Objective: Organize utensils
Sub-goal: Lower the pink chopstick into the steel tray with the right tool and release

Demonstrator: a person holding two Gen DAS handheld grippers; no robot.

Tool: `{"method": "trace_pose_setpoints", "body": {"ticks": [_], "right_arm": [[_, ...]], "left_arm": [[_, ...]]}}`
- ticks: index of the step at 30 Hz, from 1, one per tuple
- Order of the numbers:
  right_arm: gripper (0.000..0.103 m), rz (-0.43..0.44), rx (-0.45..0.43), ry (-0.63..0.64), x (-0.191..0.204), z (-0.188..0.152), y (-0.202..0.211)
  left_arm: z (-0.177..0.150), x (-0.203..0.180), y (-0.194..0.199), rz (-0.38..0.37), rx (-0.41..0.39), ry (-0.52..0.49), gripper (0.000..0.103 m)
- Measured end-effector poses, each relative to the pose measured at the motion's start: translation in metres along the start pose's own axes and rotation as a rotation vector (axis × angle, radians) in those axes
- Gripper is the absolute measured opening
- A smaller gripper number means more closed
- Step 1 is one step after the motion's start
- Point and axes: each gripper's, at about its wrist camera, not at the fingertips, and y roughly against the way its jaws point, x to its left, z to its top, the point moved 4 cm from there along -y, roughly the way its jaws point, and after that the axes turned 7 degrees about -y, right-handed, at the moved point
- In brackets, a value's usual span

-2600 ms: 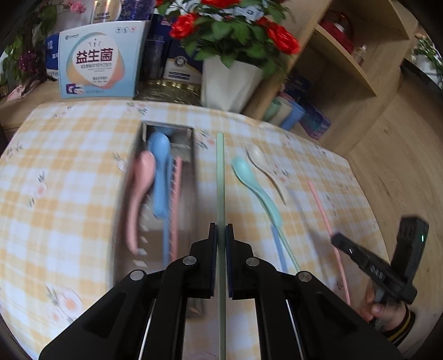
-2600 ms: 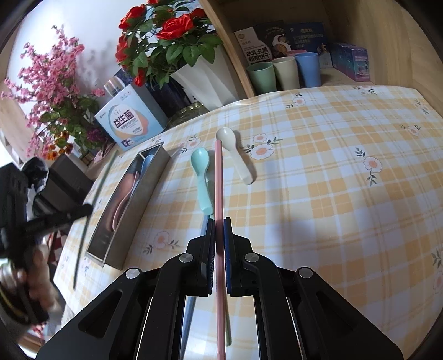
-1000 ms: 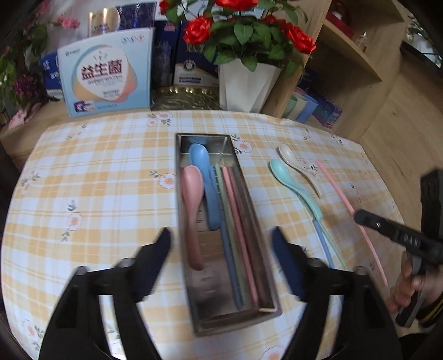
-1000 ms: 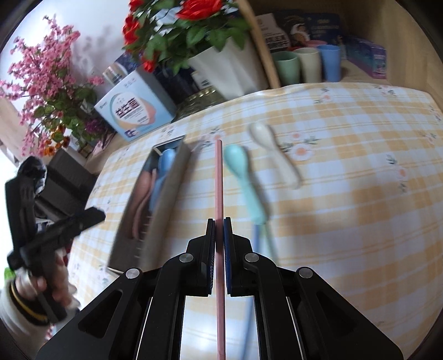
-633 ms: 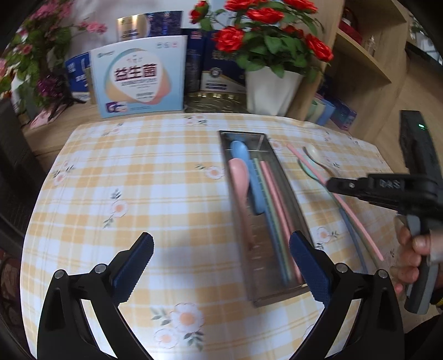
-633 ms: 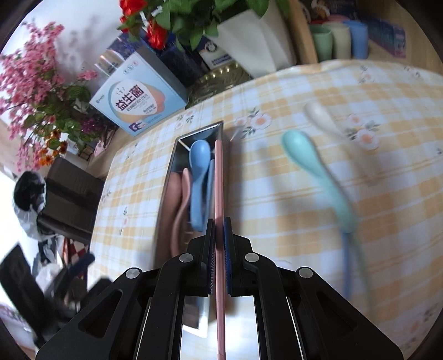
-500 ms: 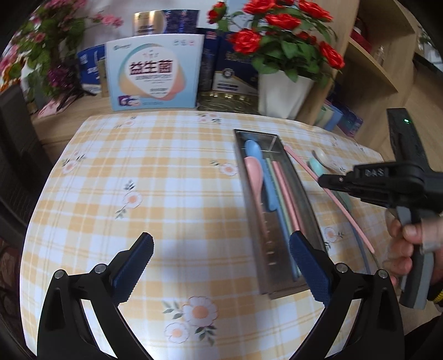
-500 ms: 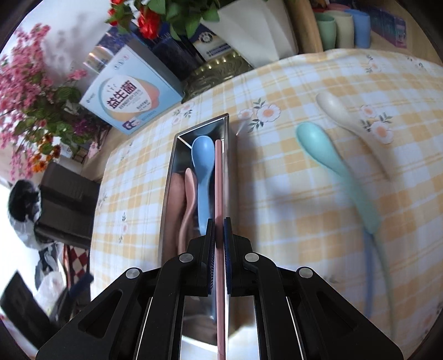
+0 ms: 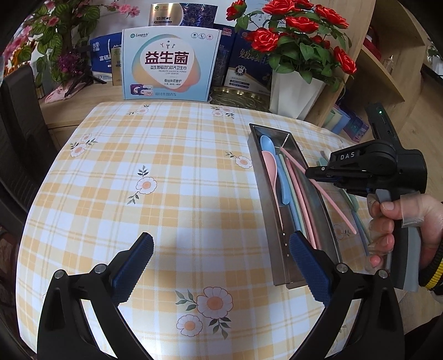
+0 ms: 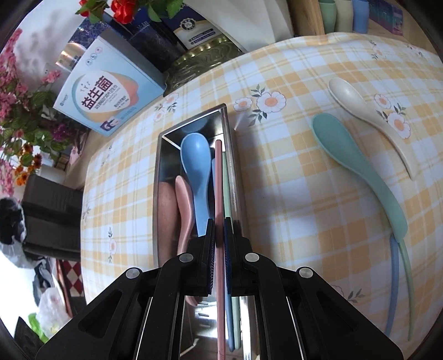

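Pink chopstick (image 10: 219,193), pinched in your right gripper (image 10: 218,249), runs lengthwise above the steel tray (image 10: 166,155); your left gripper (image 9: 218,265), wide open and empty, sits aside.

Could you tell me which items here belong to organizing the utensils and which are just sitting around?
Part of the job:
- metal tray
- pink chopstick in the right gripper
- blue spoon and pink spoon in the tray
- green spoon, cream spoon, loose chopsticks on the tablecloth

Just lying about:
- rose pot
- supplement box
- cups
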Motion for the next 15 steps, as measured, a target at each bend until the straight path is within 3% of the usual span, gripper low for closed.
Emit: {"method": "trace_pose_setpoints", "body": {"ticks": [10, 15], "right_arm": [[0.008, 0.07, 0.029, 0.003, 0.003, -0.001, 0.001], [0.008, 0.073, -0.05, 0.081, 0.004, 0.001, 0.026]], "left_arm": [[0.004, -0.013, 0.001, -0.01, 0.008, -0.019, 0.096], [0.01, -0.024, 0.006, -0.014, 0.003, -0.039, 0.096]]}}
